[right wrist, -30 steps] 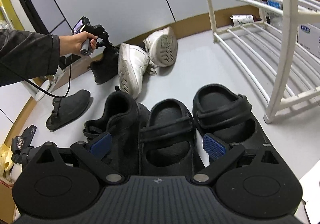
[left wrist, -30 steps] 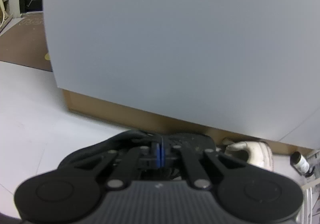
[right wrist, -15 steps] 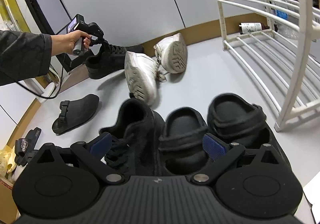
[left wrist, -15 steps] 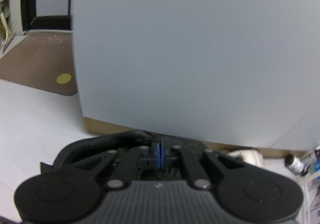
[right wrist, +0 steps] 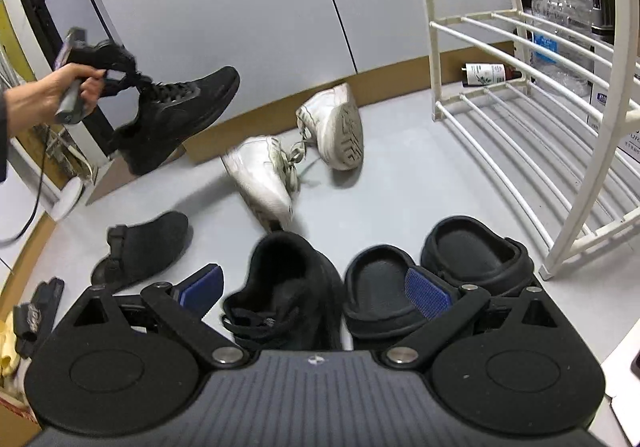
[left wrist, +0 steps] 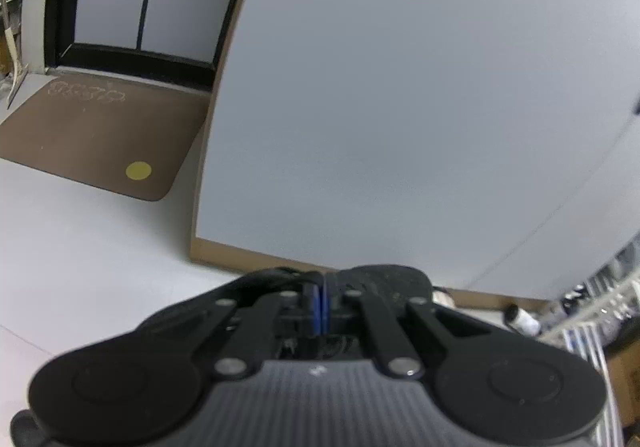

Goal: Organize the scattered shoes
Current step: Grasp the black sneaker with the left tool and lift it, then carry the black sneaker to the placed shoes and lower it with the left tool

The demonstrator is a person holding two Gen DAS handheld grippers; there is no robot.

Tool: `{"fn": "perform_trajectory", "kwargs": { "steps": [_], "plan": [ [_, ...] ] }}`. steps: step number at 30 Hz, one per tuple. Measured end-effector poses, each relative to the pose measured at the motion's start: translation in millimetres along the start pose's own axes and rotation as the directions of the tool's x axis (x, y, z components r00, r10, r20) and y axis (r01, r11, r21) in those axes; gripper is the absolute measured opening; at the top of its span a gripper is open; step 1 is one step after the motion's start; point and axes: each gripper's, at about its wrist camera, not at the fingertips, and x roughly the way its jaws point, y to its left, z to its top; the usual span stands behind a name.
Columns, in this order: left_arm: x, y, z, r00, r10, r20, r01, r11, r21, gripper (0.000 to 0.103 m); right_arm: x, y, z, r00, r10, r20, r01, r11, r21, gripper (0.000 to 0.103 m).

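The left gripper pinches a black sneaker, held in the air. The right gripper is spread above another black sneaker beside two black clogs. The white rack has bare shelves.

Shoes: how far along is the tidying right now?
Done: two black clogs side by side by the white rack, a black sneaker next to them. In hand: the left tool holds the other black sneaker in the air. Left: two white sneakers, one black slipper. The right tool is open.
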Motion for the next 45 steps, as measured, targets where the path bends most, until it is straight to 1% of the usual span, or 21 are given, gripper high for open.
{"fn": "perform_trajectory", "kwargs": {
  "steps": [3, 6, 10, 15, 19, 21, 25, 30, 34, 39, 42, 45],
  "plan": [
    [-36.2, -3.8, -11.9, 0.998, -0.064, -0.019, 0.065, 0.998, 0.022, 0.001, -4.2, 7.2, 0.3, 1.0, 0.005, 0.025, -0.005, 1.0, 0.0, 0.1],
    [-62.8, -5.9, -32.8, 0.991, -0.131, -0.041, 0.131, 0.991, 0.016, 0.001, -8.4, 14.4, 0.6, 0.999, 0.009, 0.05, -0.009, 1.0, -0.001, 0.1],
    [-93.2, -17.5, -63.1, 0.983, -0.16, -0.095, 0.165, 0.985, 0.05, 0.001, -9.6, 22.8, -0.4, 0.998, 0.003, 0.058, -0.002, 1.0, -0.01, 0.1],
    [-115.8, -8.0, -102.0, 0.967, -0.214, -0.137, 0.22, 0.975, 0.03, 0.001, -7.2, 34.3, -2.2, 0.999, 0.011, 0.051, -0.008, 0.999, -0.048, 0.1],
    [-121.9, 14.1, -132.3, 0.954, -0.25, -0.168, 0.254, 0.967, 0.003, 0.001, -1.7, 41.6, -7.1, 0.999, 0.026, 0.022, -0.024, 0.996, -0.086, 0.1],
    [-130.8, 19.0, -145.8, 0.946, -0.268, -0.18, 0.272, 0.962, -0.003, 0.001, 1.2, 45.0, -8.6, 0.999, 0.032, 0.01, -0.031, 0.994, -0.101, 0.1],
    [-147.5, 20.2, -161.7, 0.931, -0.301, -0.207, 0.307, 0.952, -0.003, 0.001, 6.8, 51.5, -10.7, 0.999, 0.044, -0.011, -0.045, 0.991, -0.129, 0.1],
    [-153.5, 32.7, -183.9, 0.917, -0.317, -0.244, 0.329, 0.944, 0.009, 0.001, 11.8, 60.9, -13.9, 0.997, 0.067, -0.033, -0.072, 0.984, -0.163, 0.1],
    [-149.1, 49.8, -202.0, 0.914, -0.317, -0.254, 0.329, 0.944, 0.005, 0.001, 14.6, 70.1, -17.7, 0.993, 0.101, -0.056, -0.11, 0.975, -0.195, 0.1],
    [-140.2, 72.0, -225.8, 0.903, -0.343, -0.26, 0.354, 0.935, -0.003, 0.001, 17.7, 83.3, -23.7, 0.986, 0.143, -0.086, -0.16, 0.957, -0.24, 0.1],
    [-132.6, 78.8, -242.6, 0.887, -0.375, -0.269, 0.384, 0.923, -0.018, 0.001, 17.6, 88.1, -26.3, 0.984, 0.152, -0.097, -0.172, 0.951, -0.259, 0.1],
    [-122.3, 81.1, -258.5, 0.865, -0.406, -0.295, 0.414, 0.909, -0.038, 0.001, 19.6, 90.4, -28.8, 0.982, 0.149, -0.114, -0.175, 0.95, -0.258, 0.1]
  ]
}}
